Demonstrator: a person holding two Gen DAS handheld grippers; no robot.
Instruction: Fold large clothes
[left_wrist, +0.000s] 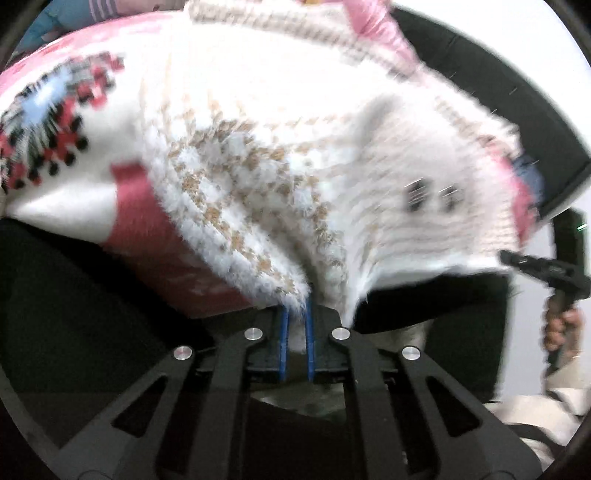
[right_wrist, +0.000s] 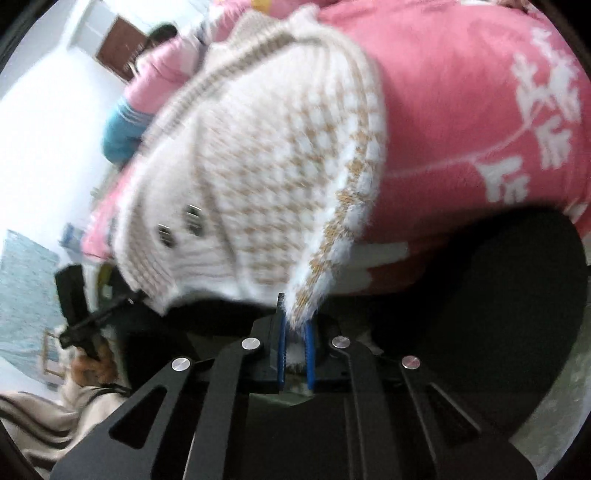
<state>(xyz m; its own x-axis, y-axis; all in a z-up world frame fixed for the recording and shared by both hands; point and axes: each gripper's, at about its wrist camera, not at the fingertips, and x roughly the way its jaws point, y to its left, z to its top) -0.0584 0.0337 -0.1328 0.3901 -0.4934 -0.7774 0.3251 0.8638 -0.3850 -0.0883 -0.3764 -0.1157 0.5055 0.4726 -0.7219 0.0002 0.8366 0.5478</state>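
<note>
Knit: fluffy cream-and-tan sweater (left_wrist: 280, 155) lies on the pink pile of clothes (left_wrist: 155, 240), its near edge lifted off it.
Left gripper (left_wrist: 296, 325): closed on the sweater's fuzzy hem, only a thin tuft between the pads.
Right gripper (right_wrist: 295, 332): likewise pinched shut on a hem corner.
Slip risk: both bites look shallow; the heavy knit could pull free.
Snag risk: the pink pile may drag along beneath.
</note>
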